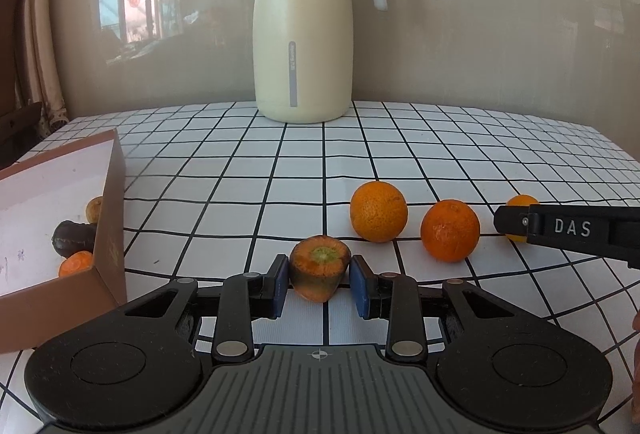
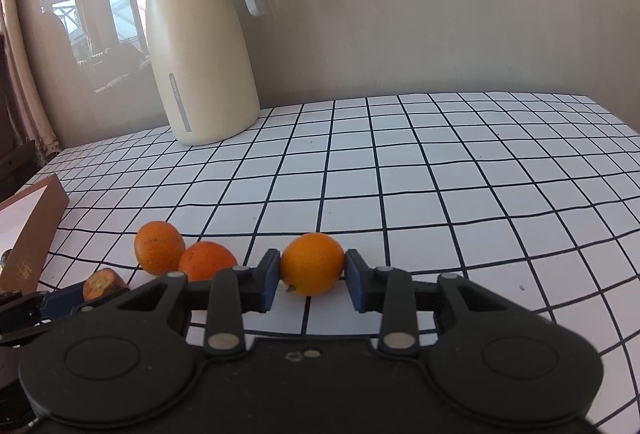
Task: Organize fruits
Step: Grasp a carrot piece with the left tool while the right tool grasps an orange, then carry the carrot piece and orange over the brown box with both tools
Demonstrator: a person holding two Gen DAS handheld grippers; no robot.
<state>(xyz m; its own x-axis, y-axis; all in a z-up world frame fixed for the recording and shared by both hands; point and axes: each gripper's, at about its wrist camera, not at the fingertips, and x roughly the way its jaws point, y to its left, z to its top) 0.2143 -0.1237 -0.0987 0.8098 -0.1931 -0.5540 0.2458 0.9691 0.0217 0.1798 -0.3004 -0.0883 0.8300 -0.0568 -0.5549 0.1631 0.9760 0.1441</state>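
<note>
While both tools sit low over the gridded tabletop [image 2: 440, 161], each has something between its blue pads. Seen from the left wrist, the left tool [image 1: 319, 280] pinches a carrot stub [image 1: 319, 268], cut end with its green core tilted up toward the camera, both pads pressed against its sides. From the right wrist, the right tool [image 2: 312, 276] grips a small orange [image 2: 312, 264], its pads touching the fruit on either side; whether that fruit rests on the tabletop or is just clear of it I cannot tell.

Two more oranges lie on the tabletop between the tools. In the left view, the paler, mottled one [image 1: 378, 211] sits a little farther back, and the deeper orange one [image 1: 450, 230] lies just to its right; from the right view they appear to touch, though from the left a narrow gap shows.

At the left edge stands an open brown box [image 1: 110, 234] with a pale inside. Inside it lie a dark, nearly black piece [image 1: 72, 240], an orange piece [image 1: 76, 262] near the front corner, and a yellowish-brown one [image 1: 94, 209] behind, partly hidden by the box wall.

A cream jug [image 1: 302, 45] with a grey lid and handle stands at the back of the tabletop against the wall, well apart from the fruit.
</note>
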